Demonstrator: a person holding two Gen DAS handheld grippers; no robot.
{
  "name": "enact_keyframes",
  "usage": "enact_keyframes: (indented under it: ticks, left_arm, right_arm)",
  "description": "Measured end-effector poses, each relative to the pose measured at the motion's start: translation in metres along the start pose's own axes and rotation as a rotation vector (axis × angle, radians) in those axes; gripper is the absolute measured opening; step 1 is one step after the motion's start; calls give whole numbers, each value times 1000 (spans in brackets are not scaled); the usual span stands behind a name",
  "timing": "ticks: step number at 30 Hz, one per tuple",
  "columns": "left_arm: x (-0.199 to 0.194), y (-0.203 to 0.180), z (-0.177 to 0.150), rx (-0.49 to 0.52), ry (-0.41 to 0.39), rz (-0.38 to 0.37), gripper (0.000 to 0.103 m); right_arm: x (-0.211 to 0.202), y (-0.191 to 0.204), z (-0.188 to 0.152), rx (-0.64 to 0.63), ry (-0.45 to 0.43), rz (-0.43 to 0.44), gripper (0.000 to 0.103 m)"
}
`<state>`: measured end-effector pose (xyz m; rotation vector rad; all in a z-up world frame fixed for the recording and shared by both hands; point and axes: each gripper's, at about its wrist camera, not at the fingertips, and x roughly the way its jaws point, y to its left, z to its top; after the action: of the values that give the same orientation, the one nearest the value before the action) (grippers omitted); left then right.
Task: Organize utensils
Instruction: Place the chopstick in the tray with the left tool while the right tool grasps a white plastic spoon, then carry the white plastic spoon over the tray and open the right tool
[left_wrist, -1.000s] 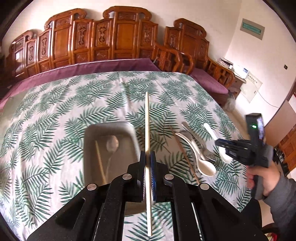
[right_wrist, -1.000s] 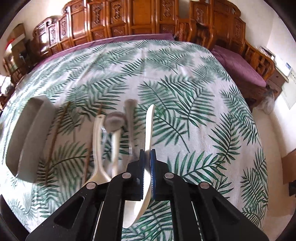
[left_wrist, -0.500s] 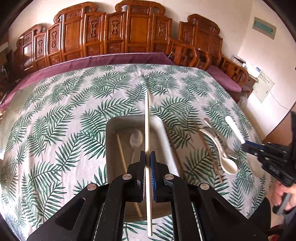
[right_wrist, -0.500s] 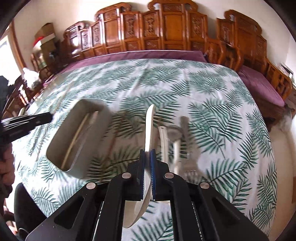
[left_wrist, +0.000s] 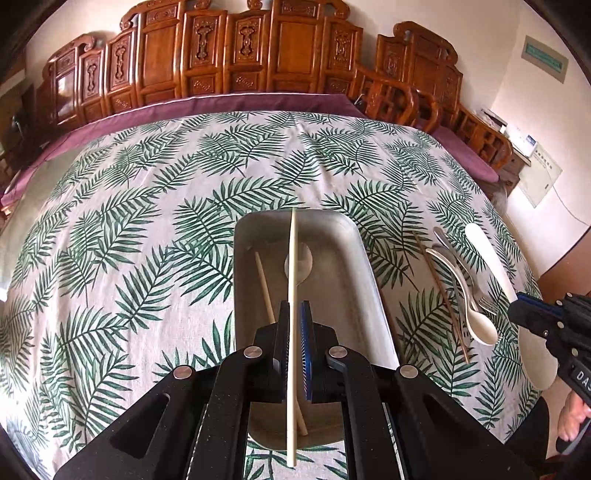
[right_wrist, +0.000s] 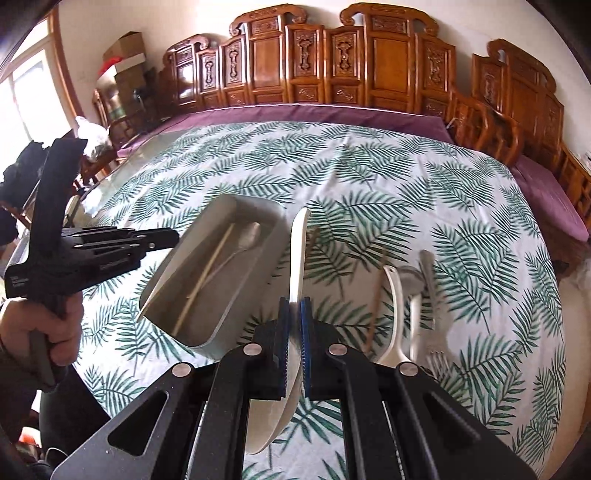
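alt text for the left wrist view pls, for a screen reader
The left gripper is shut on a pale chopstick above a grey metal tray holding another chopstick and a spoon. The tray sits on a palm-leaf tablecloth; at right, the right gripper holds a white spoon.

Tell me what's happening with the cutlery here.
A person is sorting utensils into a grey rectangular metal tray. The left hand-held gripper clamps a pale chopstick above it; the right hand-held gripper grips a white plastic spoon. A chopstick and spoon already lie inside; others remain on the leaf-print tablecloth.
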<state>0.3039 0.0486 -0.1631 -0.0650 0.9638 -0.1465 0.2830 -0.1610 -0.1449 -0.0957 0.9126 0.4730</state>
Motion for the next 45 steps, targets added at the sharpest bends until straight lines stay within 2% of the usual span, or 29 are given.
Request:
enact_keyframes:
  ticks: [10,22,34,38,45]
  left_arm:
    - [-29,15,-10,-22,-40,-7,5]
    - [-64,34,-20,-27,-78,-23,5]
    - [-42,30,-35,10,6,-85,5]
    - [-30,22,-37,49,46,-98,16]
    - [-8,5,-30,133,94,-83,16]
  right_arm:
    - [12,34,12,-21,1,36,7]
    - [45,69,27,-25,36,80,7]
    - [50,66,28,-12,43,77,7]
    - [50,62,25,-7,42,77,7]
    - [49,59,24,-4,40,77,7]
